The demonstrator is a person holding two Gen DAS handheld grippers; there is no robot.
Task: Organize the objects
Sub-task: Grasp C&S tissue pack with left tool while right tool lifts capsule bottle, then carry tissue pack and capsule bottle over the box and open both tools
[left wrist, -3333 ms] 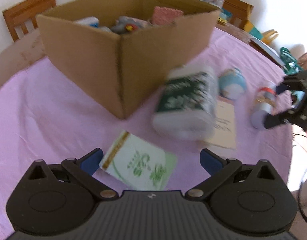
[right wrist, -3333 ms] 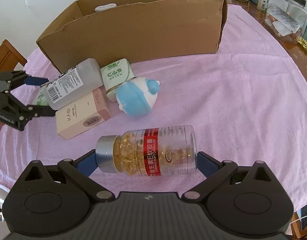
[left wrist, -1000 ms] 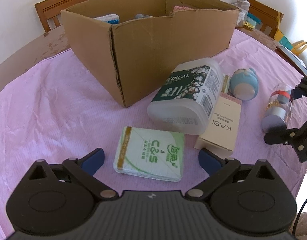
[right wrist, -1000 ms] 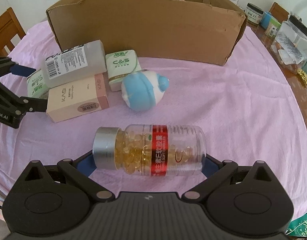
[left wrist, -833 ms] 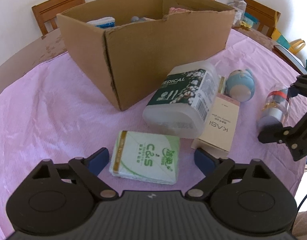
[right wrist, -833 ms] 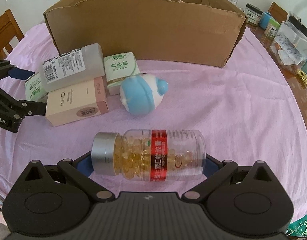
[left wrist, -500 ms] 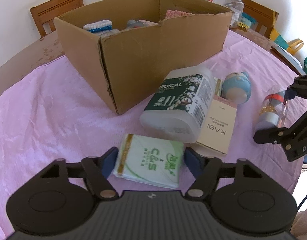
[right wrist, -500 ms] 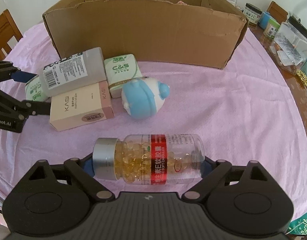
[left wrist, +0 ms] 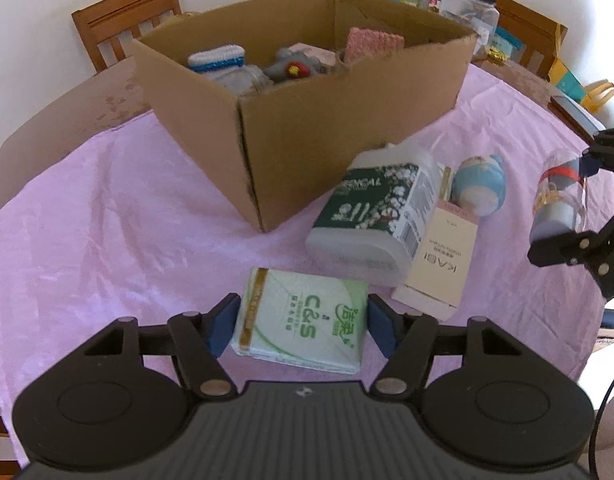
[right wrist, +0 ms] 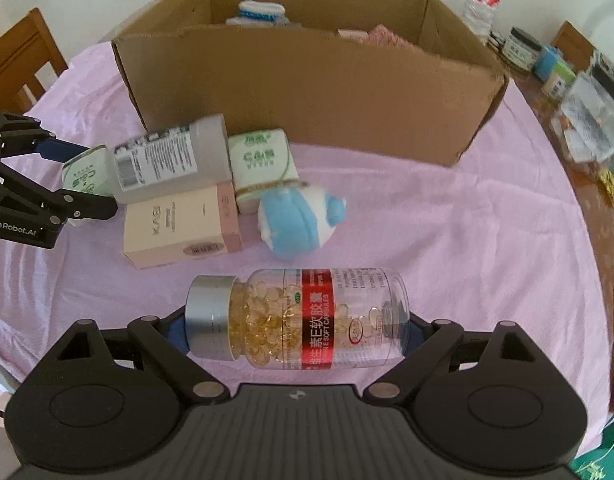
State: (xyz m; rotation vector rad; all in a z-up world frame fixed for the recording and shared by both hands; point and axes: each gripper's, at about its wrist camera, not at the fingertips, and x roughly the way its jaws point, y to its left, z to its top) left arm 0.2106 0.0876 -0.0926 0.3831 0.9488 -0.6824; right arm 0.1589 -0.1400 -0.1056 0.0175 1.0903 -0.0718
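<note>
Capsule bottle (right wrist: 303,318) crosswise, cap leftward

A wooden table (left wrist: 67,120) under a pink cloth (left wrist: 107,220) is carrying everything. A cardboard box (left wrist: 347,120) is sitting ahead of the left gripper (left wrist: 301,326). A pale carton (left wrist: 443,256) and a blue plush toy (left wrist: 481,190) are lying ahead to its right, with a second tissue pack (right wrist: 263,168) beside them.
</note>
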